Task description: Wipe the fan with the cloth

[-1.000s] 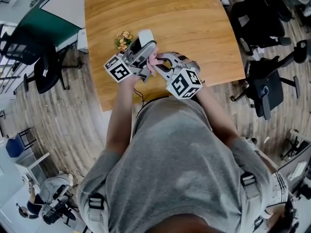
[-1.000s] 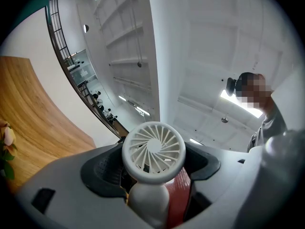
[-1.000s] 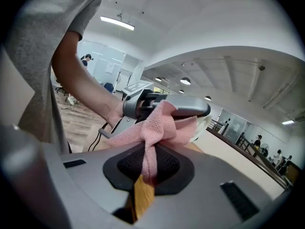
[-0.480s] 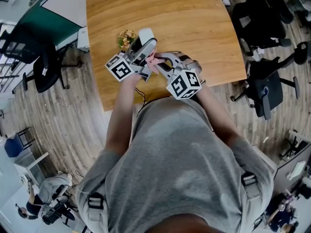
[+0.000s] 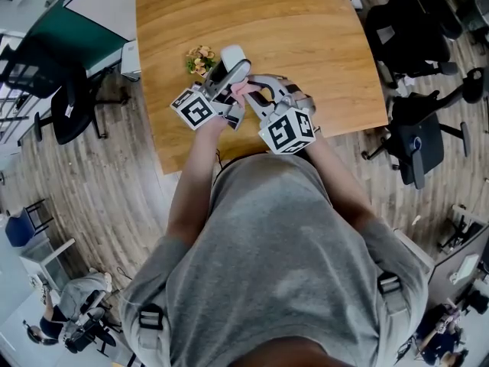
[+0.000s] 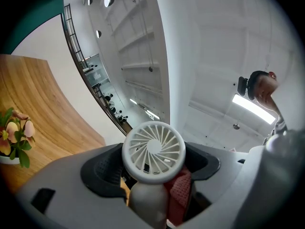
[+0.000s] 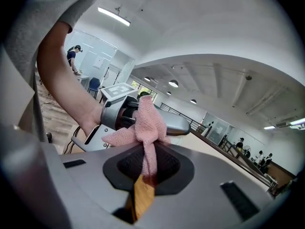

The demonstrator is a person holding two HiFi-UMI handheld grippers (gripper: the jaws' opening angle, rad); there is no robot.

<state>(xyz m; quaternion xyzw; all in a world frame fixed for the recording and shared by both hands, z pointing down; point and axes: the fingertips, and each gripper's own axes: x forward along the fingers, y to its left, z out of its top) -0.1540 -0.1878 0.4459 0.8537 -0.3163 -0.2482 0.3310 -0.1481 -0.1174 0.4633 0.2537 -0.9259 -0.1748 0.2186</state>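
Note:
A small white fan (image 6: 153, 151) with a round grille stands upright between the jaws of my left gripper (image 6: 151, 170), which is shut on its handle. In the head view the fan (image 5: 231, 60) is held above the table's near part, with the left gripper (image 5: 226, 80) below it. My right gripper (image 7: 148, 163) is shut on a pink cloth (image 7: 143, 125). The bunched cloth (image 5: 241, 90) is pressed between the two grippers, at the fan's neck. In the left gripper view the cloth (image 6: 179, 194) shows behind the handle on its right side. The right gripper (image 5: 254, 92) comes in from the right.
The wooden table (image 5: 290, 37) carries a small pot of flowers (image 5: 198, 58) just left of the fan. Office chairs stand to the right (image 5: 416, 140) and to the left (image 5: 65, 102) of the table. The person's torso fills the lower head view.
My left gripper has shifted a little to the right with the fan. My right gripper has carried the cloth slightly up the picture, closer against the fan.

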